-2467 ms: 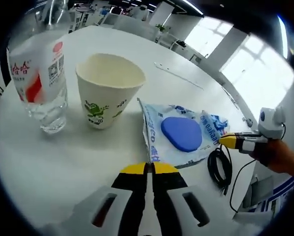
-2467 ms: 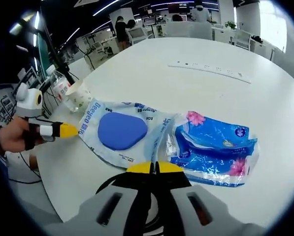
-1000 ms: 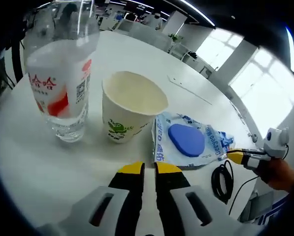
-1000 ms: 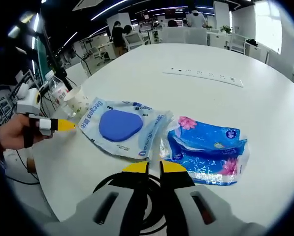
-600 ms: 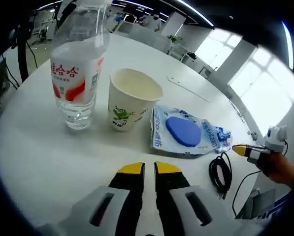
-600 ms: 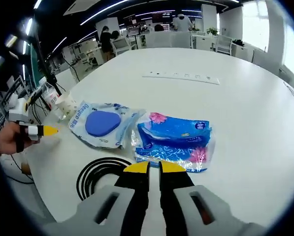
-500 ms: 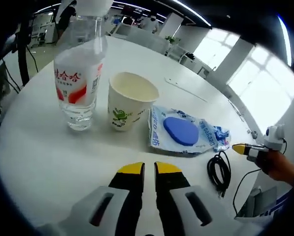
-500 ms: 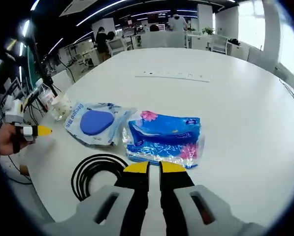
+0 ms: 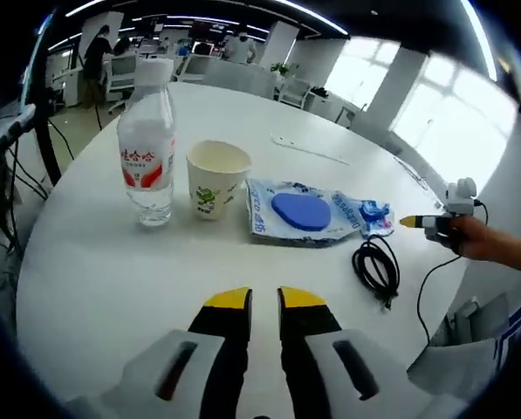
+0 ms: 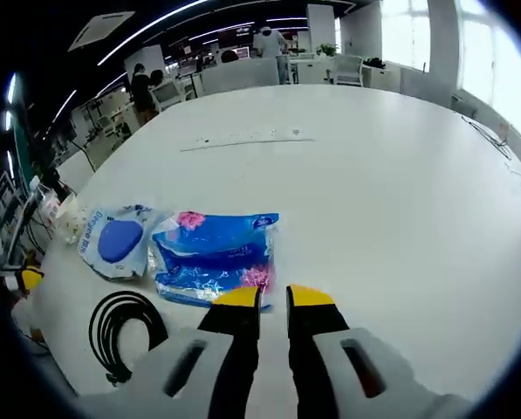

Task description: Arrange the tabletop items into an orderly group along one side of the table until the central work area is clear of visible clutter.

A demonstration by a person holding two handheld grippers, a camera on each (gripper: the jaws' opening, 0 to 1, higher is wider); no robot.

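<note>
Both your grippers are hanging above the tabletop [image 10: 400, 157] with nothing held. The left gripper [image 9: 263, 299] has its fingers spread just a crack, and the right gripper [image 10: 274, 297] has the same narrow gap.

From the left gripper view, there's bare tabletop right past your fingers. Further out is the row: the water bottle [image 9: 150, 157] off to the left, the paper cup [image 9: 216, 178] just beside it, the wet wipes pack [image 9: 302, 211] ahead and slightly right, and the coiled black cable [image 9: 375, 266] to the right.

From the right gripper view, the blue tissue pack [image 10: 216, 256] sits just beyond your fingertips, a bit left. It's touching or slightly overlapping the wipes pack further left, with the cable nearer you on that side. A white power strip [image 10: 243, 139] lies well beyond, alone mid-table.

Looks like you're between grabs, row mostly built. I'd guess the power strip is next, so you'd reach far and open wider.
</note>
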